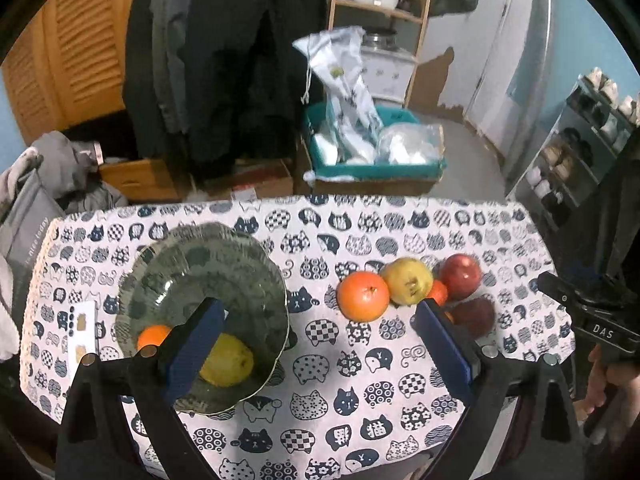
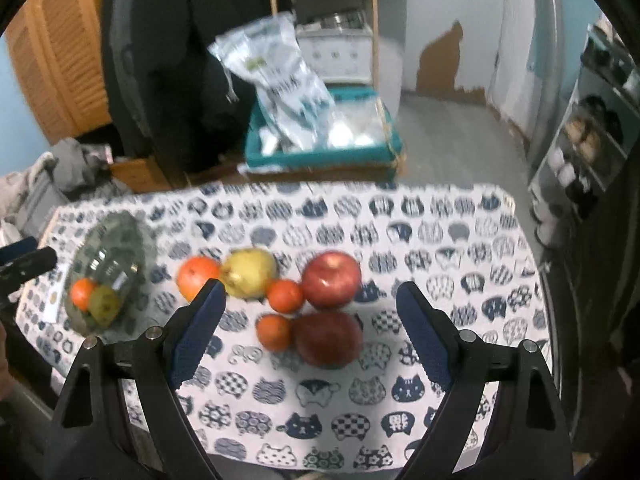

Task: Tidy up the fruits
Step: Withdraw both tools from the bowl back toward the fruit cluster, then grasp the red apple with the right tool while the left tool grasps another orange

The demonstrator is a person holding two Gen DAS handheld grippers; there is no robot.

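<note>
A grey-green glass bowl [image 1: 192, 264] [image 2: 114, 256] on the left of the table holds a small orange [image 1: 154, 336] [image 2: 82, 292] and a yellow-green pear [image 1: 228, 362] [image 2: 104, 302]. To its right lie a large orange [image 1: 362, 296] [image 2: 196, 276], a yellow pear [image 1: 406, 282] [image 2: 248, 274], a red apple [image 1: 460, 276] [image 2: 332, 278], a dark red apple [image 1: 474, 314] [image 2: 328, 338] and two small oranges [image 2: 284, 296] [image 2: 274, 332]. My left gripper [image 1: 320, 340] hangs open between bowl and fruit pile. My right gripper [image 2: 310, 328] is open, above and nearer than the pile.
The table wears a cat-print cloth [image 1: 320, 400] [image 2: 320, 392]. A white card [image 1: 82, 336] lies left of the bowl. Behind the table sit a teal box of bags [image 1: 372, 152] [image 2: 320, 136], hanging coats [image 1: 224, 60] and a shoe rack [image 1: 580, 140] at right.
</note>
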